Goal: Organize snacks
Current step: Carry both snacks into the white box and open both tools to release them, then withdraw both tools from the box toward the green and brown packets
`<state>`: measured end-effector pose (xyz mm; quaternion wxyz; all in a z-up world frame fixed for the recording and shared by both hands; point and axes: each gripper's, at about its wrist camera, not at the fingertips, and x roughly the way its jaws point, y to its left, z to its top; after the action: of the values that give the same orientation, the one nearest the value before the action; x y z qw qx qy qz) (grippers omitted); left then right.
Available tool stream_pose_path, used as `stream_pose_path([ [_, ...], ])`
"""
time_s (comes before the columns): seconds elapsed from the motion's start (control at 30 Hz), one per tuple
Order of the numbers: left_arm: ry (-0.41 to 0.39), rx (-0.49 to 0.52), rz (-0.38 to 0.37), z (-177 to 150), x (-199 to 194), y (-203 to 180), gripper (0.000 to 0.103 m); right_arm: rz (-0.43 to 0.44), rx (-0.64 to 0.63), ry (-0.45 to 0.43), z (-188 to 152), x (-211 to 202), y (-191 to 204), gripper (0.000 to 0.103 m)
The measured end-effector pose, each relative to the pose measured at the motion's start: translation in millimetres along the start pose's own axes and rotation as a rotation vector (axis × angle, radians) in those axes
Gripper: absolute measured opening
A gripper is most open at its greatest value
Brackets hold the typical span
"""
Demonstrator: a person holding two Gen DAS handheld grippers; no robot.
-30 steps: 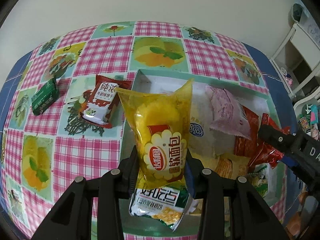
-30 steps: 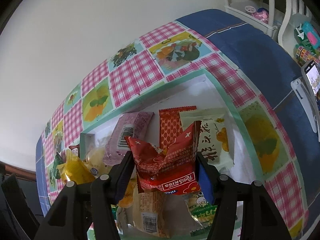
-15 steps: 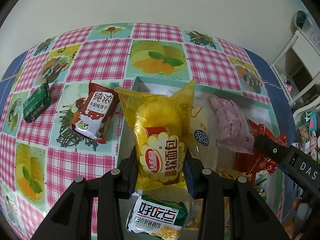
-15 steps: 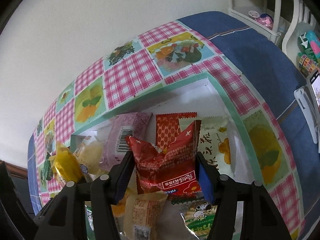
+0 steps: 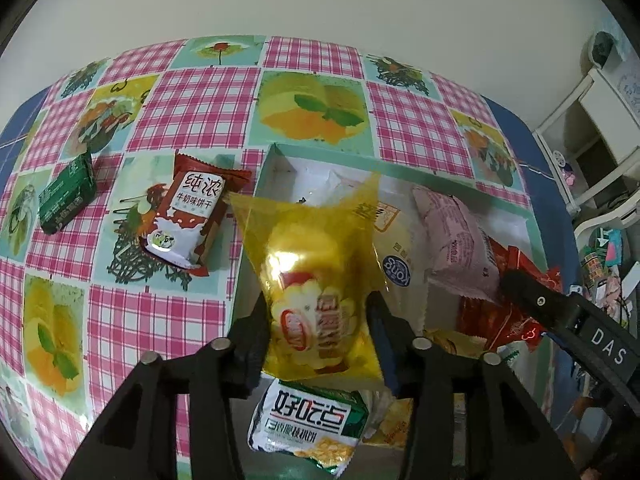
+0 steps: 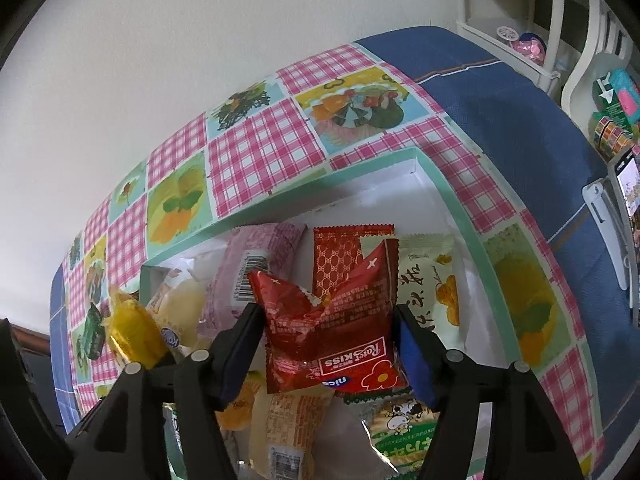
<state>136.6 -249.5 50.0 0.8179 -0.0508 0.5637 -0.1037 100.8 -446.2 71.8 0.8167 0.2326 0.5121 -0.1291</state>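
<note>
- Left gripper (image 5: 318,322) is pinched onto the yellow bread pack (image 5: 316,280), low in the middle of the left wrist view. It's held over the left end of the white box (image 5: 280,168), not resting on anything as far as I can tell.
- Right gripper (image 6: 328,344) is pinched onto the red snack pouch (image 6: 328,320), centre of the right wrist view, hanging above the other packets in that box.
- Handling guess: both look really light. The yellow one is an air-puffed film bag with soft bread inside, so it squashes and the glossy film is probably slick. I'd hold the body low like it is now, not the thin sealed edge.
- The red pouch is crinkly foil, already creased between the fingers. Whatever's inside may crumble, so a gentle squeeze is best.
- Still out on the checked tablecloth (image 5: 208,112): a brown-red milk biscuit pack (image 5: 188,216) left of centre, and a small green pack (image 5: 68,194) far left. Both are flat and firm-looking, so easy to pinch across the short sides.
- The box is already crowded: pink packet (image 6: 256,272), a cream one with oranges (image 6: 428,292), and more.
</note>
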Motion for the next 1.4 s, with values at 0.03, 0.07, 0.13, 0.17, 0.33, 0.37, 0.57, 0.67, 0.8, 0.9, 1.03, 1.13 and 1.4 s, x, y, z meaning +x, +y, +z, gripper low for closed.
stream_pose_path([
  [0.03, -0.001, 0.000, -0.005, -0.4, -2.6, 0.5, 0.054, 0.000, 0.000, 0.000, -0.4, -1.2, -0.3, 0.073],
  [0.07, -0.002, 0.001, -0.014, -0.8, -5.4, 0.9, 0.055, -0.001, 0.001, -0.001, -0.8, -2.5, -0.4, 0.073],
  [0.13, -0.004, -0.002, -0.023, -1.5, -10.3, 1.4, 0.056, -0.005, -0.003, -0.005, -2.1, -6.3, 0.1, 0.074],
  [0.17, -0.006, -0.002, -0.026, -1.3, -12.6, 1.6, 0.057, -0.008, -0.006, -0.010, -2.7, -8.3, 0.5, 0.074],
  [0.33, -0.013, 0.005, -0.020, -4.4, -29.4, 1.3, 0.060, -0.010, -0.015, -0.015, -7.4, -19.4, 2.0, 0.075],
  [0.37, -0.012, 0.003, -0.016, -4.5, -31.2, 1.5, 0.063, -0.008, -0.016, -0.013, -8.4, -20.9, 2.1, 0.075],
  [0.57, -0.028, -0.013, 0.011, -11.4, -48.3, 9.0, 0.065, -0.022, -0.044, -0.008, -17.0, -30.6, 7.7, 0.075],
  [0.67, -0.041, -0.022, 0.039, -12.5, -53.7, 15.3, 0.067, -0.026, -0.053, -0.006, -21.3, -34.7, 10.8, 0.075],
  [0.8, -0.054, -0.036, 0.078, -12.2, -58.2, 26.4, 0.081, -0.043, -0.060, -0.010, -27.1, -38.5, 14.9, 0.079],
  [0.9, -0.056, -0.045, 0.104, -12.0, -57.5, 33.8, 0.087, -0.053, -0.072, -0.005, -29.3, -35.3, 18.2, 0.100],
  [1.03, -0.061, -0.065, 0.142, -10.0, -53.8, 42.9, 0.092, -0.048, -0.067, -0.005, -28.4, -33.3, 19.5, 0.103],
  [1.13, -0.064, -0.078, 0.154, -8.6, -52.5, 47.8, 0.093, -0.049, -0.078, -0.006, -27.2, -31.9, 21.8, 0.103],
  [1.4, -0.097, -0.091, 0.175, -4.4, -56.8, 54.9, 0.103, -0.049, -0.108, -0.036, -28.0, -32.6, 29.4, 0.103],
])
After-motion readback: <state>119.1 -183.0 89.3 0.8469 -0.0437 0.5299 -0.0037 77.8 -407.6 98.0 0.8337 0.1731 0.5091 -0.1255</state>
